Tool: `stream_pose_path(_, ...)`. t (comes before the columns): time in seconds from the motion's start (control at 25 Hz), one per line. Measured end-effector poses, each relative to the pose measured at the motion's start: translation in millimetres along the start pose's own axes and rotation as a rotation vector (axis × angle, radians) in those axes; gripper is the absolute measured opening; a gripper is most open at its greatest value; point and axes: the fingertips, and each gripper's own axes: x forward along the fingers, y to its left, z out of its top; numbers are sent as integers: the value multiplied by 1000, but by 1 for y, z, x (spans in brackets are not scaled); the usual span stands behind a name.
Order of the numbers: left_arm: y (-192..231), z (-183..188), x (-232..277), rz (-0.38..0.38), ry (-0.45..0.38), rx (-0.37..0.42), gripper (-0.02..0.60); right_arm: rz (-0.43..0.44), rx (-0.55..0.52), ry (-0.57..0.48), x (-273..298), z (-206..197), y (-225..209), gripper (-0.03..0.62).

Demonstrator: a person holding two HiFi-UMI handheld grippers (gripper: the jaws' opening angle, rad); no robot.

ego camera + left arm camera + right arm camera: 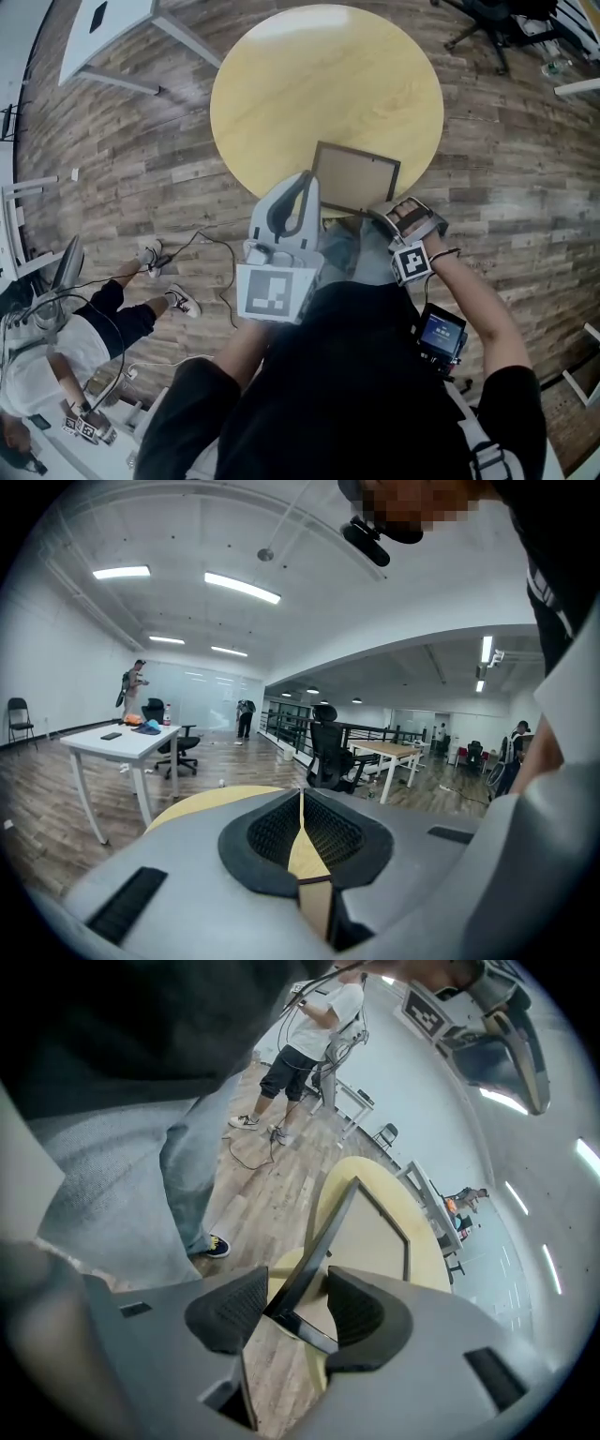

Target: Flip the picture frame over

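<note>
A dark-edged picture frame [354, 178] with a tan panel lies flat on the round yellow table [309, 75], at its near edge. My right gripper [401, 216] is at the frame's near right corner. In the right gripper view the jaws of that gripper [298, 1309] stand open with the frame's corner [309, 1283] between the pads, and a gap shows on the right side. My left gripper [302, 183] hovers by the frame's near left side. In the left gripper view its pads [301, 832] meet, shut, with nothing between them, above the table [187, 808].
A white table [103, 23] and an office chair [487, 19] stand beyond the round table. A person [56, 366] stands at lower left, with cables [216, 272] on the wood floor. More desks and a black chair [328, 752] show in the left gripper view.
</note>
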Motion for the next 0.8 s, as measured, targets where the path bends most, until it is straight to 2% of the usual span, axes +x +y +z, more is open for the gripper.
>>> stream_pose_path(0.16, 2, 1, -1, -12, 4, 11, 31, 9, 18, -5, 1, 5, -5, 196)
stream_pose_path(0.36, -3, 4, -2, -5, 16, 32, 31, 41, 121, -72, -13, 17, -20, 174)
stream_pose_path(0.52, -2, 8, -5, -2, 11, 43, 31, 24, 236, -164, -34, 40, -57, 123)
stream_pose_path(0.64, -3, 11, -5, -8, 5, 46, 31, 21, 391, -240, -48, 51, -91, 104)
stream_pose_path(0.8, -5, 20, -7, -1, -13, 52, 31, 26, 700, -338, -66, 50, -135, 94)
